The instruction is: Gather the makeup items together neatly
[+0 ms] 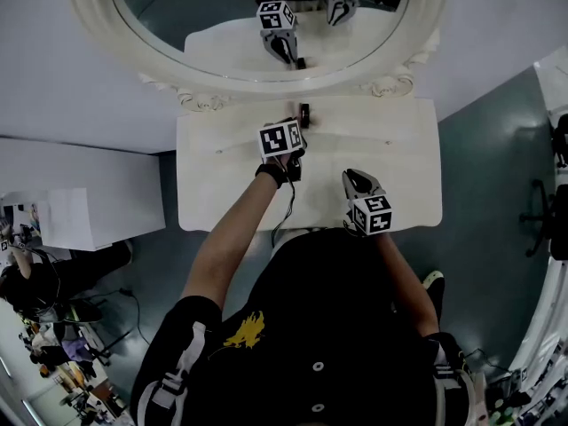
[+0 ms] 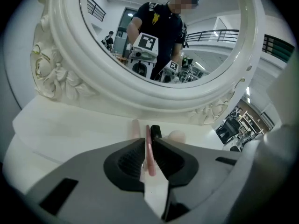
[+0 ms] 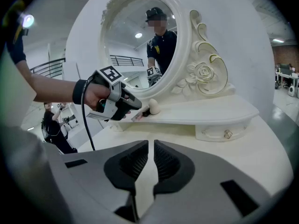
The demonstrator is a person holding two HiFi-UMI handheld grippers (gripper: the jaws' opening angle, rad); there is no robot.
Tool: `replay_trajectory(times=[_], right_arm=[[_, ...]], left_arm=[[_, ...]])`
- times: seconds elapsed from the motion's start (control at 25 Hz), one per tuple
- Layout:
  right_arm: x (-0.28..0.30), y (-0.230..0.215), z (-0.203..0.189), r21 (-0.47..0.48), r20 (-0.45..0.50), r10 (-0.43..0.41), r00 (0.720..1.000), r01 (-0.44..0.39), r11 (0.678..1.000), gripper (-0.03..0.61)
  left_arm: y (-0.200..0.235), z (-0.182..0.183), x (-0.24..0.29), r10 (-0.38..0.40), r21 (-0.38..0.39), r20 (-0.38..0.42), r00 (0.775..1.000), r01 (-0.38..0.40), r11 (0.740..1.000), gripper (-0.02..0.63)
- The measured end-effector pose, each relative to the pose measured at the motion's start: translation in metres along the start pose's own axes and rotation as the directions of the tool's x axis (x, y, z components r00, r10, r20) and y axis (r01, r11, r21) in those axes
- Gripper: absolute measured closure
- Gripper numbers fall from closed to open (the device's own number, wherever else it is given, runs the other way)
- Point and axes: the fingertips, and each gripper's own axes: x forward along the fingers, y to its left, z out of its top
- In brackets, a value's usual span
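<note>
Your left gripper (image 2: 148,143) is clamped on a pink stick (image 2: 148,133), whose long axis runs near-to-far along the jaws, toward the mirror. Around its far tip, on the raised shelf (image 2: 84,125), lie a pink tube (image 2: 135,127), a black item (image 2: 155,130) and a beige sponge (image 2: 177,136). Your right gripper (image 3: 151,146), nearly closed and empty, hangs well apart at near right.

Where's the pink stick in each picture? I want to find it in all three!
Head view: not visible, hidden under the left gripper.
Left gripper view: the pink stick sits bottom middle, between the jaws.
Right gripper view: left of centre, at the left gripper's tip.
Shared landmark: the oval mirror.
</note>
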Motion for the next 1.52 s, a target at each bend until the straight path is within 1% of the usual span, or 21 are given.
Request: replay_trajectory(times=[0.08,0.16,0.24,0.32,0.4,0.52,0.56,0.6,0.68,0.84,0.92,0.96,1.04,1.08,1.12,1.16,1.2,1.24,1.32,1.44,1.52], right_arm=[[-0.003,-0.002,0.008,-0.003,0.023,-0.01,1.0,0.01,1.0,0.528],[-0.007,-0.005,0.018,0.0,0.055,-0.025,0.998,0.025,1.0,0.528],[-0.014,-0.007,0.033,0.002,0.096,-0.04,0.995,0.04,0.999,0.529],[-0.021,-0.004,0.052,-0.015,0.141,-0.048,0.989,0.051,0.999,0.536],[-0.029,0.006,0.069,-0.041,0.181,-0.052,0.982,0.06,0.997,0.543],[-0.047,0.027,0.093,-0.062,0.25,-0.048,0.967,0.066,0.996,0.56],[-0.053,0.034,0.102,-0.07,0.274,-0.044,0.961,0.066,0.995,0.563],[-0.059,0.042,0.111,-0.081,0.296,-0.04,0.954,0.066,0.994,0.563],[-0.071,0.059,0.125,-0.105,0.331,-0.032,0.943,0.07,0.992,0.563],[-0.098,0.108,0.141,-0.126,0.373,0.007,0.928,0.043,0.991,0.563],[-0.111,0.135,0.155,-0.117,0.399,0.047,0.916,0.0,0.993,0.563],[-0.118,0.148,0.163,-0.1,0.419,0.069,0.906,-0.03,0.995,0.563],[-0.132,0.18,0.18,-0.084,0.461,0.114,0.88,-0.085,0.993,0.563],[-0.14,0.197,0.187,-0.097,0.479,0.137,0.867,-0.103,0.99,0.563],[-0.147,0.215,0.194,-0.111,0.494,0.161,0.855,-0.121,0.986,0.563],[-0.155,0.232,0.2,-0.117,0.506,0.186,0.843,-0.146,0.982,0.563],[-0.161,0.248,0.208,-0.111,0.516,0.21,0.83,-0.178,0.978,0.563],[-0.168,0.262,0.215,-0.104,0.526,0.233,0.818,-0.21,0.972,0.563],[-0.181,0.287,0.226,-0.114,0.538,0.263,0.801,-0.24,0.964,0.563],[-0.193,0.312,0.226,-0.159,0.541,0.281,0.793,-0.231,0.96,0.563],[-0.197,0.322,0.216,-0.181,0.534,0.289,0.795,-0.226,0.957,0.563]], left_arm=[[-0.003,0.009,-0.018,-0.002,0.028,0.059,0.998,0.0,1.0,0.547],[-0.01,0.016,-0.042,-0.017,0.074,0.136,0.991,0.007,0.997,0.557],[-0.02,0.019,-0.07,-0.042,0.138,0.214,0.976,0.012,0.99,0.569],[-0.032,0.022,-0.101,-0.07,0.213,0.291,0.954,0.006,0.977,0.577],[-0.045,0.021,-0.136,-0.101,0.307,0.368,0.924,-0.018,0.952,0.583],[-0.064,0.008,-0.186,-0.152,0.452,0.452,0.879,-0.079,0.888,0.583],[-0.068,0.003,-0.198,-0.16,0.479,0.468,0.869,-0.097,0.872,0.583],[-0.068,-0.001,-0.209,-0.164,0.493,0.482,0.861,-0.111,0.863,0.583],[-0.065,-0.009,-0.228,-0.161,0.498,0.506,0.848,-0.134,0.857,0.583],[-0.047,-0.025,-0.273,-0.141,0.486,0.533,0.834,-0.165,0.858,0.583],[-0.046,-0.024,-0.299,-0.157,0.488,0.562,0.812,-0.172,0.855,0.583],[-0.048,-0.023,-0.313,-0.173,0.49,0.575,0.799,-0.167,0.856,0.583],[-0.052,-0.022,-0.344,-0.196,0.491,0.589,0.784,-0.155,0.857,0.583],[-0.053,-0.021,-0.361,-0.208,0.497,0.605,0.769,-0.161,0.853,0.583],[-0.055,-0.019,-0.377,-0.226,0.51,0.632,0.741,-0.177,0.842,0.583],[-0.057,-0.016,-0.392,-0.252,0.525,0.66,0.708,-0.195,0.829,0.583],[-0.059,-0.014,-0.406,-0.275,0.532,0.677,0.682,-0.196,0.823,0.583],[-0.061,-0.013,-0.416,-0.291,0.529,0.684,0.669,-0.179,0.83,0.583],[-0.06,-0.015,-0.435,-0.301,0.509,0.693,0.655,-0.149,0.848,0.583],[-0.052,-0.021,-0.454,-0.289,0.518,0.705,0.647,-0.193,0.833,0.583],[-0.044,-0.028,-0.462,-0.273,0.505,0.717,0.641,-0.208,0.838,0.583]])
